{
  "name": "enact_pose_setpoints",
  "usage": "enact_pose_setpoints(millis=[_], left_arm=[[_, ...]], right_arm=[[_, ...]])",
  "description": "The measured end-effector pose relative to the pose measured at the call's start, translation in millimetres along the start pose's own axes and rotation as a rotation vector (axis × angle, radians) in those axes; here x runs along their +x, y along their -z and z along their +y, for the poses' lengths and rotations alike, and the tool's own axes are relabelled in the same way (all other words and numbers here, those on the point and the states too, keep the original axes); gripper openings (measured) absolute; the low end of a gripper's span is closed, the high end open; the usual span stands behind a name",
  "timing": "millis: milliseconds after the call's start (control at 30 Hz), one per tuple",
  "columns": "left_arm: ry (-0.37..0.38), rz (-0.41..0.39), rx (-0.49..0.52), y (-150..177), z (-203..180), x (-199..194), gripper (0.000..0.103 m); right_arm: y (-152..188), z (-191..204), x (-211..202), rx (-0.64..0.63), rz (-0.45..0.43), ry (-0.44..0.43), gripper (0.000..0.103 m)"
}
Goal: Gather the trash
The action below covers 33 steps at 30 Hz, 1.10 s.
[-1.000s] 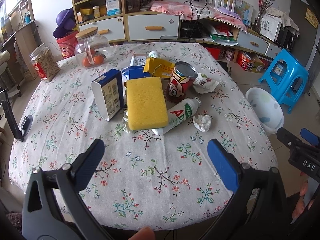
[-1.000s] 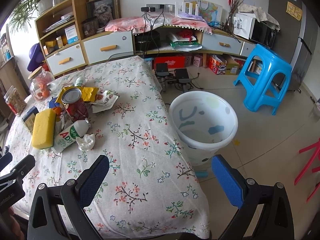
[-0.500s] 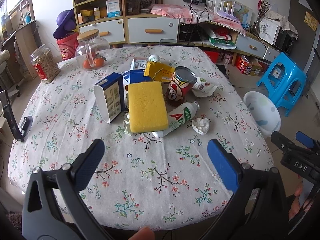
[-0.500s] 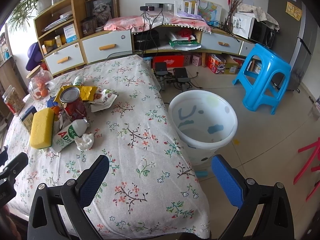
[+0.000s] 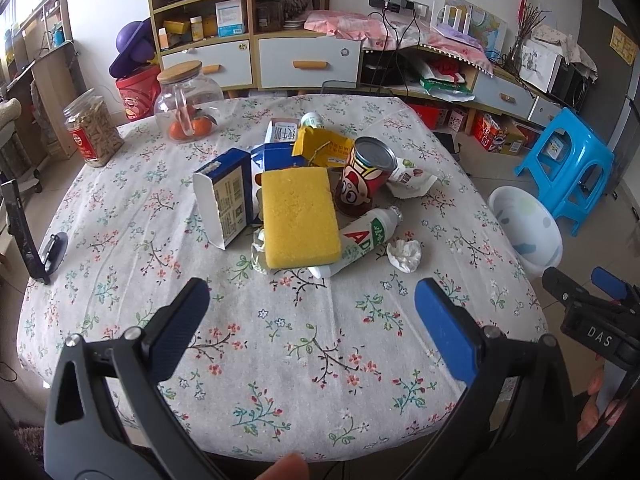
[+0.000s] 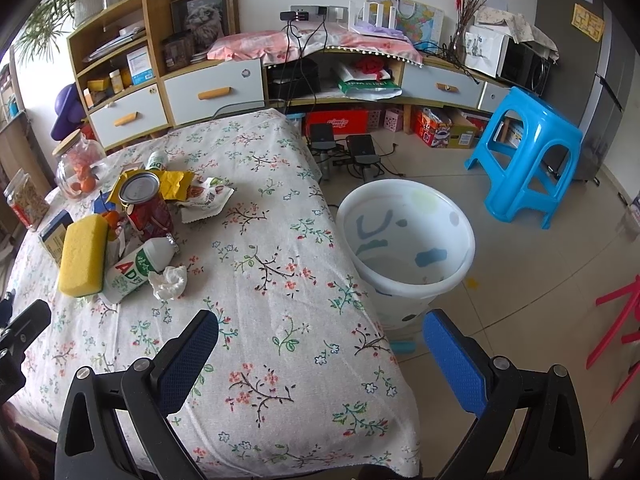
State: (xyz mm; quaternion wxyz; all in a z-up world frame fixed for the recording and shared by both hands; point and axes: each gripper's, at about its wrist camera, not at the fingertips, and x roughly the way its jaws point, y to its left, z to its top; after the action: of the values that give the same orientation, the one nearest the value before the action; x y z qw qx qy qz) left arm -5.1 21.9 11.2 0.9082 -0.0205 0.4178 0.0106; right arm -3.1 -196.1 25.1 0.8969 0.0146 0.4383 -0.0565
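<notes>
Both claws hang spread and empty at the near edge of the surface (image 5: pixel 120 216). The trash pile (image 5: pixel 304 200) sits at 12 o'clock from the left claw (image 5: pixel 312 312), nearer than the right claw (image 6: pixel 320 344); the bin (image 6: pixel 464 236) stands at its 1 o'clock.

Both grippers, the left gripper (image 5: pixel 310 300) and the right gripper (image 6: pixel 320 332), have black plastic frames with triangular holes, silver screws and blue textured pads (image 5: pixel 444 336). The right one carries white letters "DAS".
</notes>
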Motion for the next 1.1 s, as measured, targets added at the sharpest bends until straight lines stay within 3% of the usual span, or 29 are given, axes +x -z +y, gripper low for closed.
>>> enact_pose_setpoints(millis=[600,733,900,1100], left_arm=[[-0.013,0.008,-0.025,-5.1,11.4,4.6,0.102],[-0.030,0.038,-0.026,-14.2,21.7,9.8,0.102],[0.011,0.093,-0.049,-34.5,40.3,15.9,0.102],[0.016,0.204,-0.027,-56.7,53.1,40.1,0.102]], right_arm=[[-4.0,0.0,-2.1,-0.007,-0.010,-0.005,0.103],[-11.4,2.5,-3.0,-0.030,-0.001,-0.020,0.103],[-28.8,7.3,-0.2,-0.046,0.056,-0.069,0.103],[-59.5,27.2,11.1,-0.110,0.102,-0.133,0.103]])
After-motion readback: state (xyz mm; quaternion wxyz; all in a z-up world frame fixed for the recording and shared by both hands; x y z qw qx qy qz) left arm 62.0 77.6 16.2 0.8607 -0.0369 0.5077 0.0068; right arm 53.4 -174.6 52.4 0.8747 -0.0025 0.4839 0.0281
